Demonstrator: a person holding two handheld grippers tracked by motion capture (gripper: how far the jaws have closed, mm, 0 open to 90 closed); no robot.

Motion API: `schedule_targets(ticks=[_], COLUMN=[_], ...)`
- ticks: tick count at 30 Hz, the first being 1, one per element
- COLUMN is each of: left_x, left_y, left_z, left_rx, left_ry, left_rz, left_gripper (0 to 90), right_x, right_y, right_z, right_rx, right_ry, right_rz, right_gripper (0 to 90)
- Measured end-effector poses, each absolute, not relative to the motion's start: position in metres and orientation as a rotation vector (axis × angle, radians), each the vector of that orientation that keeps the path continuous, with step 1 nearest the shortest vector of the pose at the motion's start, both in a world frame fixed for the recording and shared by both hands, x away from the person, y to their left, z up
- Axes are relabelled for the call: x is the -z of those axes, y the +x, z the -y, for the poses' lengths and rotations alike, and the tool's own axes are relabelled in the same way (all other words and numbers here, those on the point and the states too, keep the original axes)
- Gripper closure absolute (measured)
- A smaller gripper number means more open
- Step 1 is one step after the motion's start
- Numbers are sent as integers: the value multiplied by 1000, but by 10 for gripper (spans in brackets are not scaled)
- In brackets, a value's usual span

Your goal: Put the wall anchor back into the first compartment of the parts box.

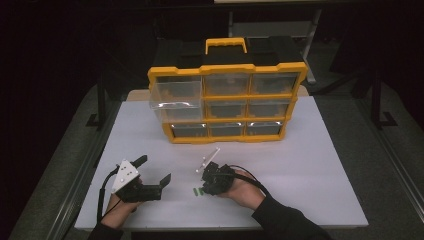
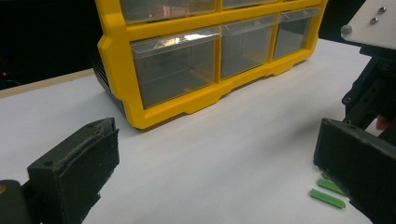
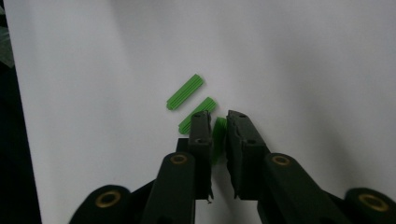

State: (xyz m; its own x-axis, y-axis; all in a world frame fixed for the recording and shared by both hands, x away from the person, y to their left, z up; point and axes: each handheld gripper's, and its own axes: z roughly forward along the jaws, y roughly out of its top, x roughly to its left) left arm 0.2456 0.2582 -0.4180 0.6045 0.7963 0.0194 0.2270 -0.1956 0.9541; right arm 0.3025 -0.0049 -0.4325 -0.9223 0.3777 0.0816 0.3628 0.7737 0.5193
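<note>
Black grippers [image 1: 152, 170]; brass screws; grey three-cornered plate [image 1: 125, 175]; dark sleeves [image 1: 285, 220]

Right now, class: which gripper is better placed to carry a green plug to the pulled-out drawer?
Right. The right gripper is closed on a green plug, with two more beside it. The left gripper is open and empty.

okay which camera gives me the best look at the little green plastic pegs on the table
The right gripper view: two green pegs lie side by side in plain sight, and a third sits between the right gripper jaws. The left gripper view shows two at its lower right, partly cut off by a jaw. The high view shows a small green speck.
</note>
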Motion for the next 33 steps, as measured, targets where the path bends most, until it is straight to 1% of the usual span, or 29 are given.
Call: schedule_targets(ticks=[8, 21, 33], left_x=[418, 418, 417], left_y=[246, 246, 245], left_z=[-258, -257, -257], left_rx=[-647, -644, -633], left_ry=[1732, 1732, 1721], left_rz=[-842, -838, -834], left_gripper=[0, 0, 0], right_x=[432, 430, 416], right_y=[304, 307, 315], right_z=[5, 8, 15], right_rx=[-843, -868, -949], right_ry=[612, 579, 578], right_rz=[-2941, -2968, -2984], right_gripper=[843, 844, 844])
